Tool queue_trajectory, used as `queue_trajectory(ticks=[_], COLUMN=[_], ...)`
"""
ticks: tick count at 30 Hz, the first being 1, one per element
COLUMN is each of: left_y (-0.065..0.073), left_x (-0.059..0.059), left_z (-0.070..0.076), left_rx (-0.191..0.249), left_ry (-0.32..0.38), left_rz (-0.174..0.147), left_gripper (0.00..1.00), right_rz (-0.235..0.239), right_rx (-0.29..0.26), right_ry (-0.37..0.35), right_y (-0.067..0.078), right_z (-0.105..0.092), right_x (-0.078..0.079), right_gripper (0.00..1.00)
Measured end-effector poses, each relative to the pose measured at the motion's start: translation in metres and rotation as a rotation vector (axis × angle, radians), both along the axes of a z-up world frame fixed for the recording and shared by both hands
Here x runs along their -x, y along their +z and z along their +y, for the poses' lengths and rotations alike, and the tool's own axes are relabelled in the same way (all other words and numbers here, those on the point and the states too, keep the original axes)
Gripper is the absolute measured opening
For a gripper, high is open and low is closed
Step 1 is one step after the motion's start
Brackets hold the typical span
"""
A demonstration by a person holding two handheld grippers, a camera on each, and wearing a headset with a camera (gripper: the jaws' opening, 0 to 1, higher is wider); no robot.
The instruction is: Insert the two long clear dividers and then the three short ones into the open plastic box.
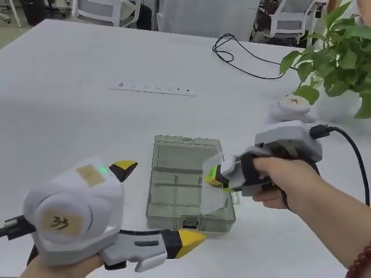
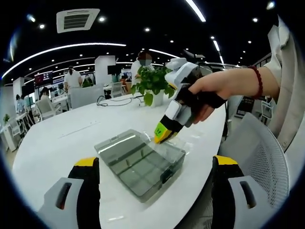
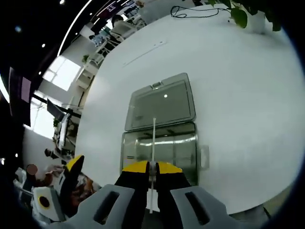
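Left gripper (image 1: 159, 205) hangs spread and empty near the box (image 3: 183, 143). Right gripper (image 3: 152, 167) pinches a divider (image 3: 154, 140) edge-on over the box's middle, its length pointing at the lid (image 3: 162, 102).

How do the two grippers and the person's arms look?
Both have white-grey bodies, black jaws, yellow tips. The left gripper carries a "33" label and green light; the right gripper a black cable, its wrist a red bead bracelet.
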State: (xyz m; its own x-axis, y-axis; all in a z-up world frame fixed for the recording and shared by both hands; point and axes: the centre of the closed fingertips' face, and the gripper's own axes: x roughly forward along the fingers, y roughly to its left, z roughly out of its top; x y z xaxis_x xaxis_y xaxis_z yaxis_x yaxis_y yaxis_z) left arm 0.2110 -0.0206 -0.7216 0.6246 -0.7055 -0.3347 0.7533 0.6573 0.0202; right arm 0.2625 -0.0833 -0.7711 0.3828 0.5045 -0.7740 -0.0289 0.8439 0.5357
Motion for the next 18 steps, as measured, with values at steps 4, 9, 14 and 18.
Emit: queue_trajectory(ticks=[4, 9, 14, 18], left_y=[-0.002, -0.001, 0.000, 0.000], left_x=[-0.001, -0.002, -0.003, -0.004], left_z=[0.000, -0.001, -0.002, 0.000], left_rx=[-0.009, 0.002, 0.014, 0.021], left_ry=[0.001, 0.005, 0.006, 0.014], left_rz=[-0.002, -0.002, 0.002, 0.005], left_gripper=[1.00, 1.00, 1.00, 1.00], right_rz=[0.043, 0.083, 0.129, 0.148], right_rx=[0.019, 0.043, 0.046, 0.047], right_ry=[0.011, 0.018, 0.015, 0.016], right_y=[-0.008, -0.017, -0.026, -0.033], right_z=[-0.004, -0.007, -0.013, -0.015], right_x=[-0.004, -0.008, -0.013, -0.019], right_gripper=[0.06, 0.06, 0.06, 0.06])
